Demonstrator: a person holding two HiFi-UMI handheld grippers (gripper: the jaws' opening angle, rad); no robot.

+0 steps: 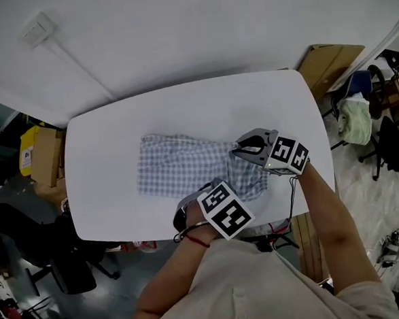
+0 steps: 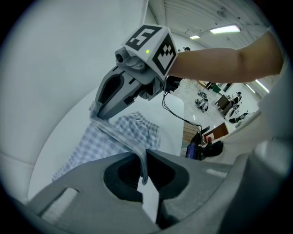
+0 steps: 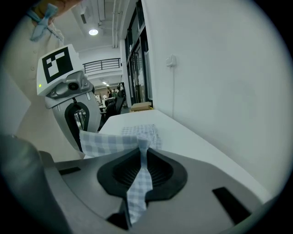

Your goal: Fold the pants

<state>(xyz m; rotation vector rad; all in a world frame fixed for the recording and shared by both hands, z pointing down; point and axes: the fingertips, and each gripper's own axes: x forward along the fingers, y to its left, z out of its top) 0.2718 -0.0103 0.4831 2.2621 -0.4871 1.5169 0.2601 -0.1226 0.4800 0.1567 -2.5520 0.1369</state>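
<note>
Nearest the head camera is the person's pale shirt (image 1: 263,287), with both bare forearms reaching out from it over the near edge of the table.

The white wall (image 1: 177,34) fills the far side. Against it stands a white table (image 1: 109,134) with rounded corners.

The pants (image 1: 176,165), in a blue and white check, lie near the middle of the table. Their left part rests flat on the top. Their right, near end is lifted off the surface and drawn taut between the two grippers. From the head view, the grippers and their marker cubes hide that raised end.

The left gripper (image 2: 143,160) points steeply down at the near edge of the cloth. Its jaws are pressed fully together on a thin edge of the fabric. The right gripper (image 3: 143,153) sits further back and to the right, and its jaws are all but closed on a bunched strip of the same cloth, which hangs down between the pads. Each gripper view has the other gripper standing in front of the pants.

Around the table:
- Office chairs (image 1: 389,142) stand at the right, with a pale green bundle (image 1: 355,120) beside them.
- A flat piece of cardboard (image 1: 329,64) leans near the table's far right corner.
- A cardboard box (image 1: 46,156) stands at the left, with a yellow item (image 1: 28,148) against it.
- Another dark chair (image 1: 64,267) is at the near left.

A small white box (image 1: 38,29) is fixed to the wall, with a thin line running down from it. A black cable (image 1: 292,196) trails from the right gripper. A red band (image 1: 198,241) circles the left wrist.
</note>
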